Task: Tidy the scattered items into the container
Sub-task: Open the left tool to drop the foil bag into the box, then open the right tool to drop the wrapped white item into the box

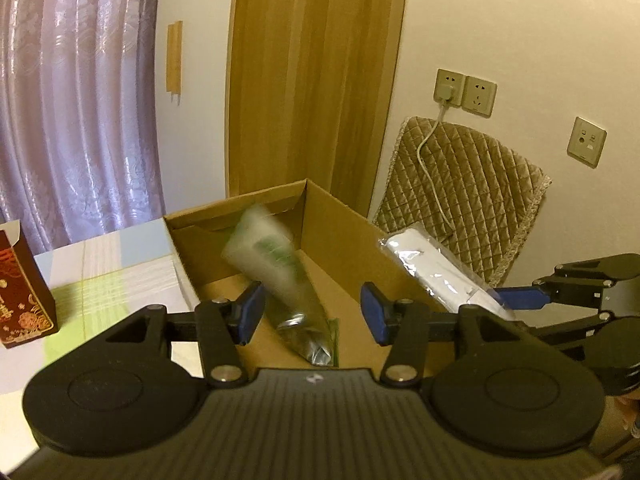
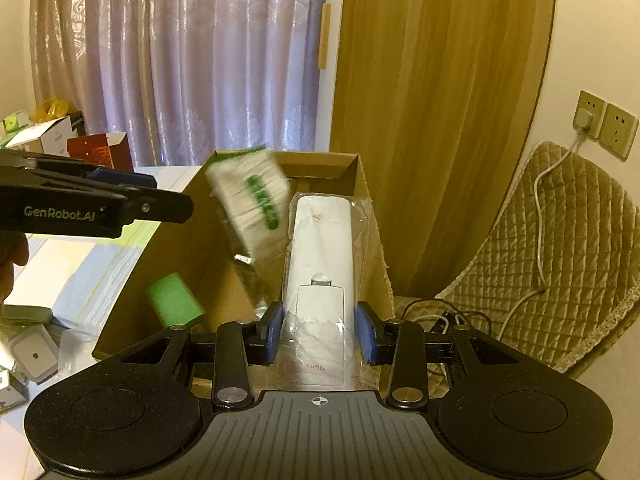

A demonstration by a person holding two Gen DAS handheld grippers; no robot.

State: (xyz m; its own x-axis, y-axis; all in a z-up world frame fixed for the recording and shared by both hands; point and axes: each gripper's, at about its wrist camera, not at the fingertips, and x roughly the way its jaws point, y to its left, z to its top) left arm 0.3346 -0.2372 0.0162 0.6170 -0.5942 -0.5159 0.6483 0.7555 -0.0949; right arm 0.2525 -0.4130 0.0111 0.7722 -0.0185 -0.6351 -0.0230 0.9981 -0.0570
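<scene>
In the left wrist view, the left tool [image 1: 312, 312] is seen over an open cardboard box [image 1: 340, 236], and its two blue pads are spread wide apart with nothing between them. A packet with green print [image 1: 276, 276] is seen inside the box, tilted and blurred, with its lower end near the box floor. To the right, the right tool [image 1: 516, 300] is seen holding a white device in a clear bag [image 1: 432, 268] above the right wall of the box. A dark red carton [image 1: 20, 284] is stood on the surface [image 1: 108, 268] at the left. In the right wrist view, the right tool [image 2: 319, 332] is closed on the white device in a clear bag [image 2: 320, 260], which is pinched between both blue pads and pointed out over the cardboard box [image 2: 352, 172]. The packet with green print [image 2: 252, 200] is seen blurred over the box, just left of the bag. A small green box [image 2: 174, 300] is seen lower left of it. The left tool [image 2: 120, 196] is reached in from the left side.
</scene>
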